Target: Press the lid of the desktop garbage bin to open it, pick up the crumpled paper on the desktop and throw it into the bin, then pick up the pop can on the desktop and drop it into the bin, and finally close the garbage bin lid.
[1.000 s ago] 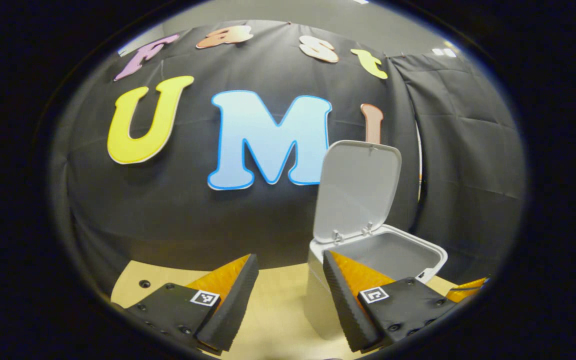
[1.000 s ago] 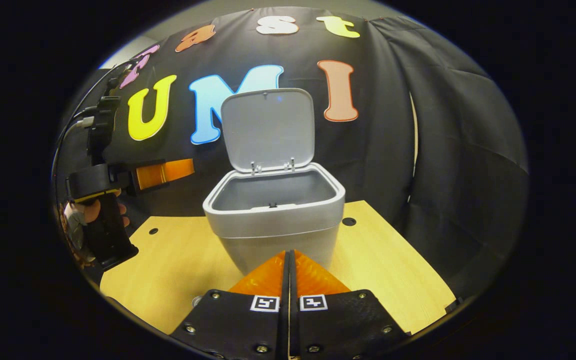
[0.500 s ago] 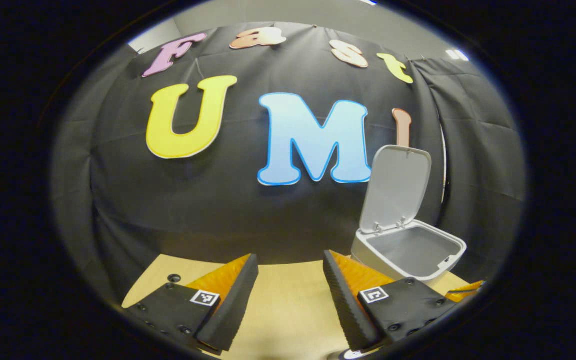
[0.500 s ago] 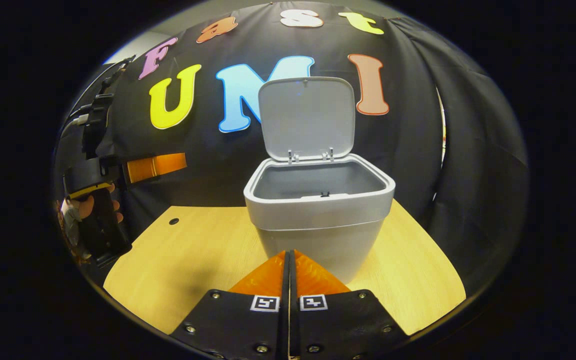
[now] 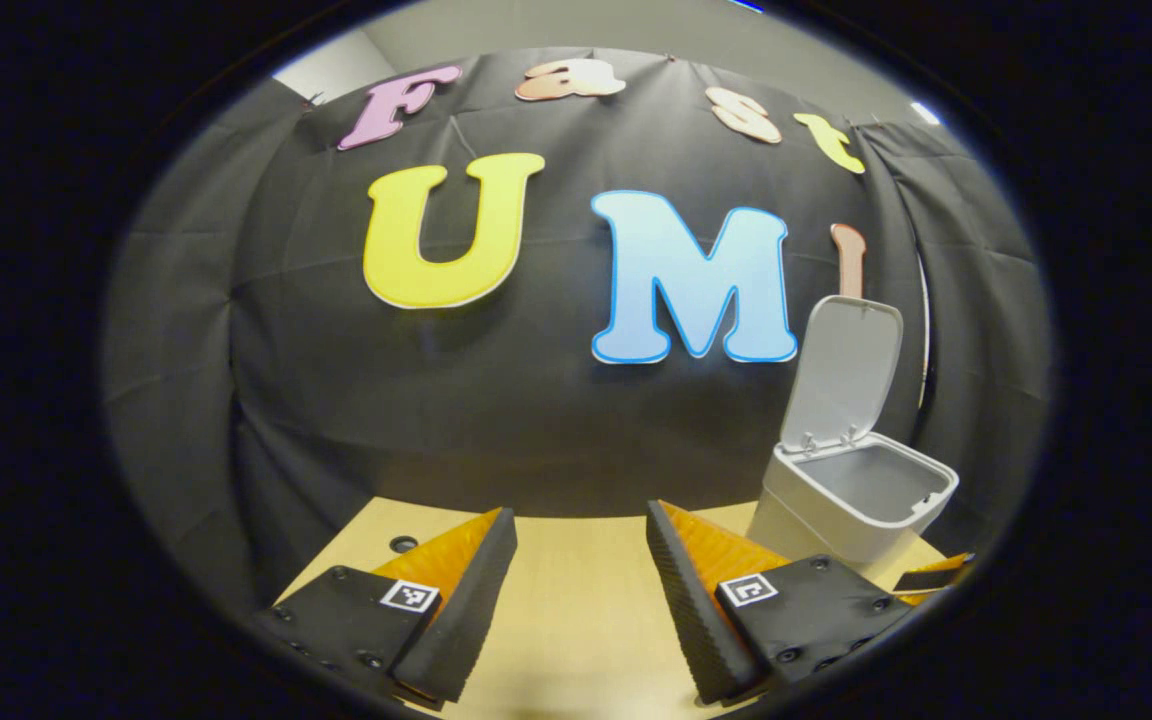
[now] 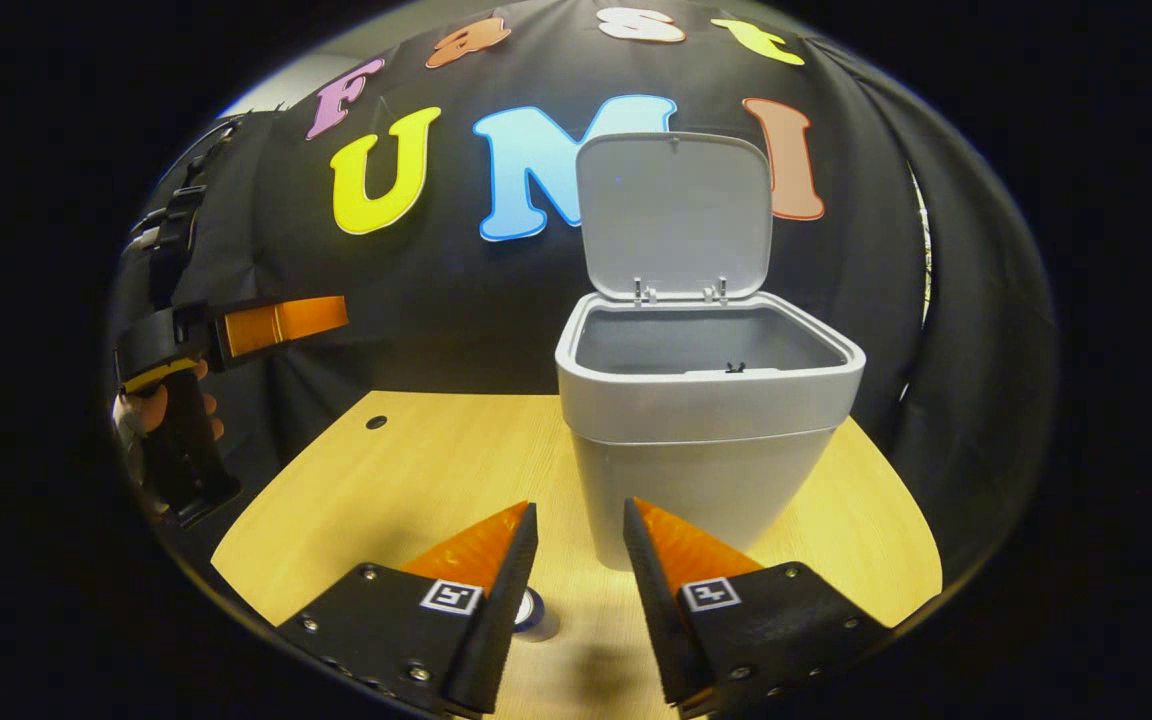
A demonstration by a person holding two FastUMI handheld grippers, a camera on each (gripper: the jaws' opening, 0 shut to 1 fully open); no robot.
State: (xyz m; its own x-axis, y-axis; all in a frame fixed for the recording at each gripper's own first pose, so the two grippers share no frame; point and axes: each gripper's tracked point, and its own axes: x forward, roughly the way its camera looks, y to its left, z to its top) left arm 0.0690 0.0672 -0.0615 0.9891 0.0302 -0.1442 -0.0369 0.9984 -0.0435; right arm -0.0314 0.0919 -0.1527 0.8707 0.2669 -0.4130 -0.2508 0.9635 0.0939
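On the table [image 6: 406, 480] stands the bin [image 6: 701, 420], its lid [image 6: 674, 215] tipped up and back against the wall. Right gripper view: the right gripper [image 6: 576, 545] hangs low in front of the bin, fingers apart with nothing between them. Just beyond the left finger a small round thing [image 6: 534, 612] sits on the table, mostly hidden; it may be the can's top, I cannot tell. At far left a hand [image 6: 151, 410] holds the left gripper [image 6: 281, 322] above the table's edge, well apart from the bin. Left gripper view: its own fingers [image 5: 456, 600] stand apart and empty over bare table, with the bin [image 5: 851, 495] off to the right, lid [image 5: 844, 370] up. A hole [image 5: 403, 544] marks the table's far left
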